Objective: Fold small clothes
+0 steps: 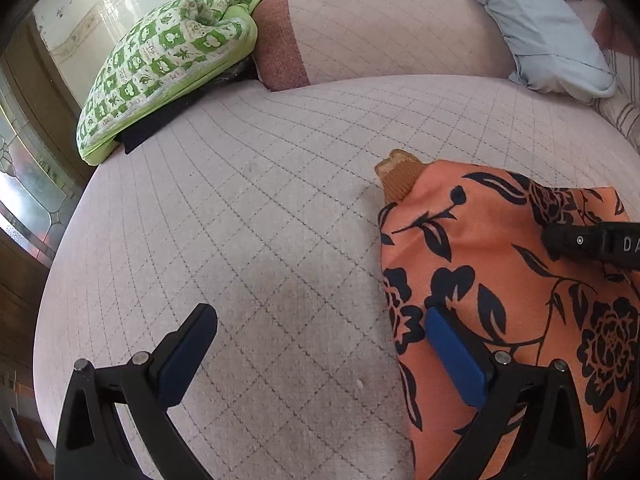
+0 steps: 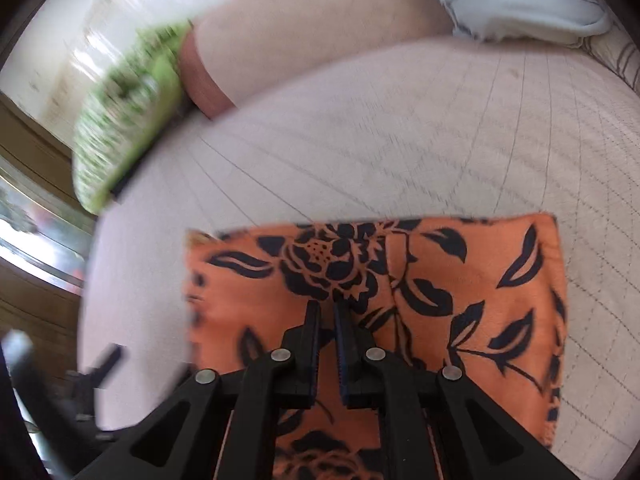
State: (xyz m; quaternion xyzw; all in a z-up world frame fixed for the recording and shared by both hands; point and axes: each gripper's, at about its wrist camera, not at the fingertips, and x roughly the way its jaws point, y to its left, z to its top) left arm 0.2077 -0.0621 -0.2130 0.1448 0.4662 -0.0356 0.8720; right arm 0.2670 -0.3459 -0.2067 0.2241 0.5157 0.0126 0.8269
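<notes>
Garment: orange floral cloth, black flower print, lying flat on quilted mattress in a neat rectangle w/ straight far edge; looks already folded at least once, judging by squared shape.
Nearest, right gripper: poised over cloth's middle, pointing down at it, jaws nearly together, only a thin slit betw. pads; nothing seen pinched, tips at or just above fabric, contact not certain.
Nearest, left gripper: jaws spread wide, nothing held; left finger over bare mattress, right blue pad just over cloth's left edge.
Progress: partway at best, as a guess; cloth compact & tidy, but a further fold or a smoothing pass may remain. No stack of finished pieces visible.
Odd detail: tan knit piece poking out from under cloth's far-left corner, prob. a cuff or a separate small item; cannot tell which. If separate, still to be folded.
Middle ground: open mattress left of and beyond cloth, room for next fold.
Far left: green patterned bundle atop something dark, at mattress edge; well apart from cloth, no obstruction.
Far centre: bolster w/ reddish band, same quilted fabric.
Far right: pale blue pillow, well clear.
In the way: little; only the tan piece tucked under the corner could bunch a clean fold.
Caveat: right-wrist view motion-blurred, esp. at left.
</notes>
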